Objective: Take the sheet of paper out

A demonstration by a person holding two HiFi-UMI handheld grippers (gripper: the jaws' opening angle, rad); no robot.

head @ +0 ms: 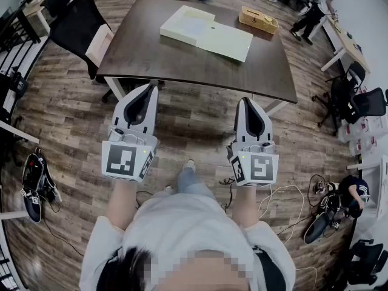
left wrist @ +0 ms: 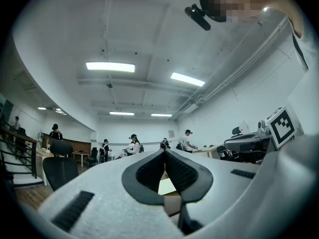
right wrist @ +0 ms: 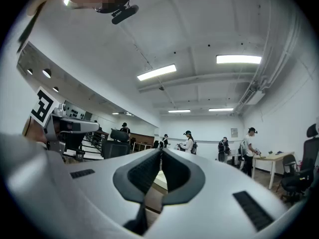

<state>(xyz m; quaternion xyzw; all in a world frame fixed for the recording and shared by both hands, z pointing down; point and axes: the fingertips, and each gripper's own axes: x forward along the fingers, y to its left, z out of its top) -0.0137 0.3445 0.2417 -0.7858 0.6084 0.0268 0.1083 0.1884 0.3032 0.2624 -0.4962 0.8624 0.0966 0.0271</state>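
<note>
A pale yellow flat folder [head: 206,32] lies on the dark table [head: 151,53] ahead of me, with a whiter sheet-like patch [head: 193,24] on its left half. Both grippers are held out level over the floor, short of the table's near edge and apart from the folder. My left gripper [head: 148,90] is shut with nothing in it, and its tips meet in the left gripper view [left wrist: 164,151]. My right gripper [head: 247,100] is also shut and empty, with its tips together in the right gripper view [right wrist: 160,151]. A pale strip of the folder [left wrist: 167,185] shows through the gap below the tips.
A tan basket [head: 259,19] stands at the table's far right. A black office chair [head: 76,17] sits left of the table, and more chairs [head: 357,102] at the right. Shoes [head: 33,183] and cables [head: 285,199] lie on the wooden floor. Several people stand far off [right wrist: 188,142].
</note>
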